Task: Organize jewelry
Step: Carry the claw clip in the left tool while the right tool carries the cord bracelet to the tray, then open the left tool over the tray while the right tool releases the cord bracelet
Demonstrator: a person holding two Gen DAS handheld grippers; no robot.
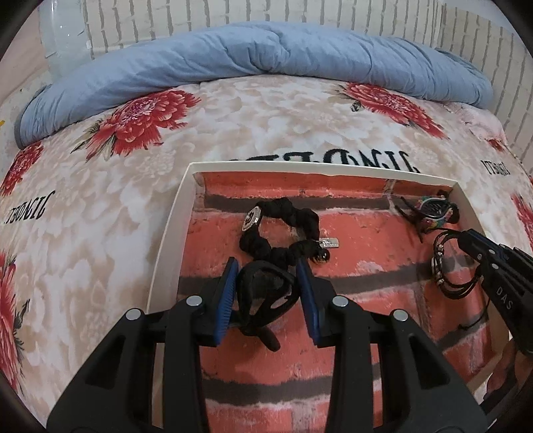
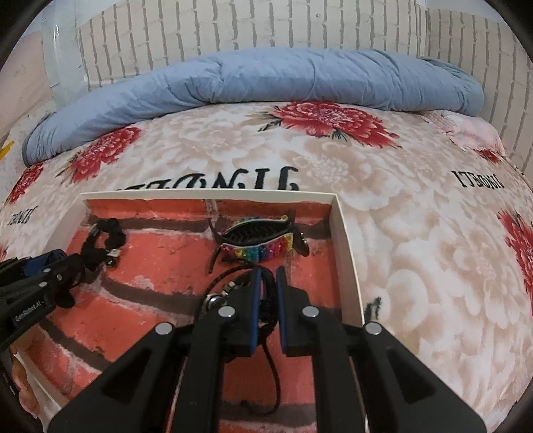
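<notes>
A shallow white box [image 1: 171, 233] lined with red brick print lies on the bed. Inside it are a black scrunchie bracelet [image 1: 283, 226] with silver charms and a rainbow-beaded claw clip [image 2: 260, 241]. My left gripper [image 1: 267, 266] hangs over the box's near part, its blue pads shut on a black hair clip [image 1: 263, 296]. My right gripper [image 2: 268, 271] is shut on a black cord bracelet [image 2: 266, 309] just short of the rainbow clip. In the left wrist view the right gripper [image 1: 469, 244] enters from the right with the cord bracelet [image 1: 439, 266] dangling.
The box rests on a beige bedsheet [image 2: 416, 233] with red flowers. A folded blue quilt [image 1: 266, 56] lies along the far side against a white brick wall [image 2: 233, 30]. A person's fingers [image 2: 20, 383] show at the lower left edge.
</notes>
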